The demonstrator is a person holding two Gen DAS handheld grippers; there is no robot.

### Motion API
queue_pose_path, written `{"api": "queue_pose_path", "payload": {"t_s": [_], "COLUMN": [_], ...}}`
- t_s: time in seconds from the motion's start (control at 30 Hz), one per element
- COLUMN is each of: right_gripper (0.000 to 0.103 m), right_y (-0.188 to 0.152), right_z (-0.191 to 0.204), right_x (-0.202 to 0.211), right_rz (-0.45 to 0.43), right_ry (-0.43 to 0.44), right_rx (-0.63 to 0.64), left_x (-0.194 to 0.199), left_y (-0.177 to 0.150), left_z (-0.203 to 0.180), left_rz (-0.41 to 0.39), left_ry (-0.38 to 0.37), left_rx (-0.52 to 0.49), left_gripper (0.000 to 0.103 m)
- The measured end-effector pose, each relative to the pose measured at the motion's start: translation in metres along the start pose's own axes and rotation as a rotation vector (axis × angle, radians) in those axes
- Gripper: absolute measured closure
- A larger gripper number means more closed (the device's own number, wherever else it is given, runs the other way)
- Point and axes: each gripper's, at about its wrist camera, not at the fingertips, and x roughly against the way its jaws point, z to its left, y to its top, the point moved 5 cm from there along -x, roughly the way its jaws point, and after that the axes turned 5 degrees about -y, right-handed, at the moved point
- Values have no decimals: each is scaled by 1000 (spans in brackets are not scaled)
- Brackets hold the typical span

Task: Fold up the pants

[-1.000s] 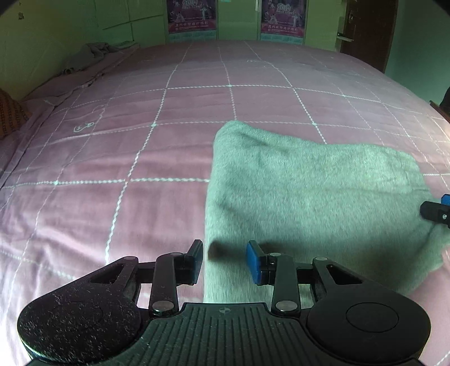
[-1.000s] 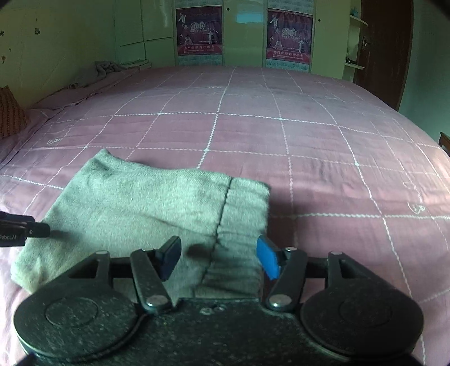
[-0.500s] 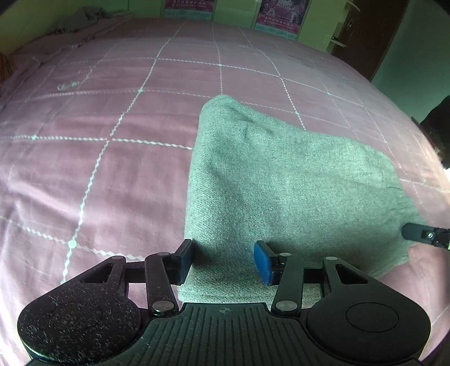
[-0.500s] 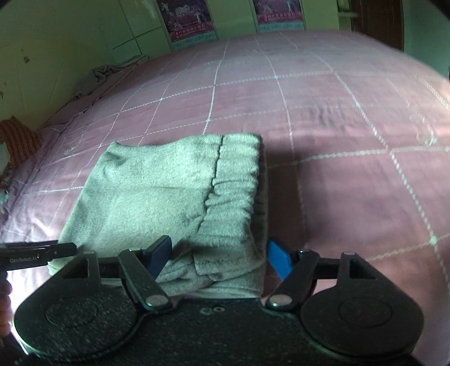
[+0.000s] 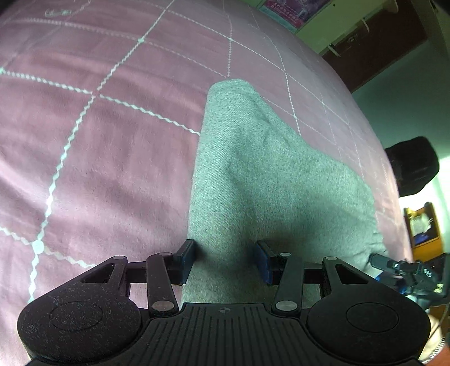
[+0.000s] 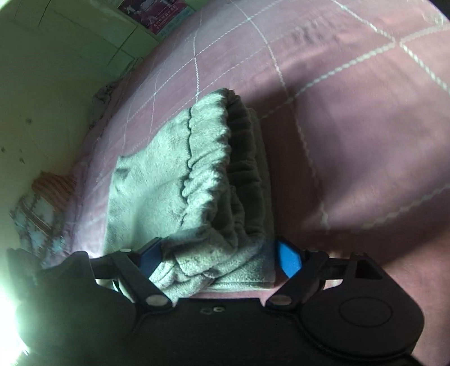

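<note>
Pants [image 5: 270,180], grey knit and already folded into a thick rectangle, lie on the pink checked bed [image 5: 107,146]. The left tool [image 5: 225,261] straddles the near edge, jaws wide; the right tool [image 6: 219,256] brackets the gathered waistband end, also wide, nothing pinched yet. Likely the step is gripping both near corners; next, both must close firmly before lifting. Wall posters' [image 6: 157,14] writing is unreadable.
</note>
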Motion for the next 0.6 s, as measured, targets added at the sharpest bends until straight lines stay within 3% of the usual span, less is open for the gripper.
{"api": "queue_pose_path", "payload": {"t_s": [0.17,0.2,0.23,0.33,0.6], "right_gripper": [21,25,30,35,39], "right_y": [6,7,7,8,17], "right_z": [-12,-12,-11,-13,-15], "right_x": [-6,-7,-6,-2,-29], "right_rz": [-1,1,6,33,16], "right_ry": [91,97,109,143,214], "right_rx": [-53,-57,-61,-20,-76], "left_x": [-4,0,1,-1,-24], "left_y": [3,3,3,4,7], "left_z": [9,9,8,15,8], "left_rz": [-4,-4,0,21,-8], "left_ry": [-55,-81,-94,-121,-96], "left_rx": [76,75,62,76,100], "left_gripper": [57,58,65,65,65]}}
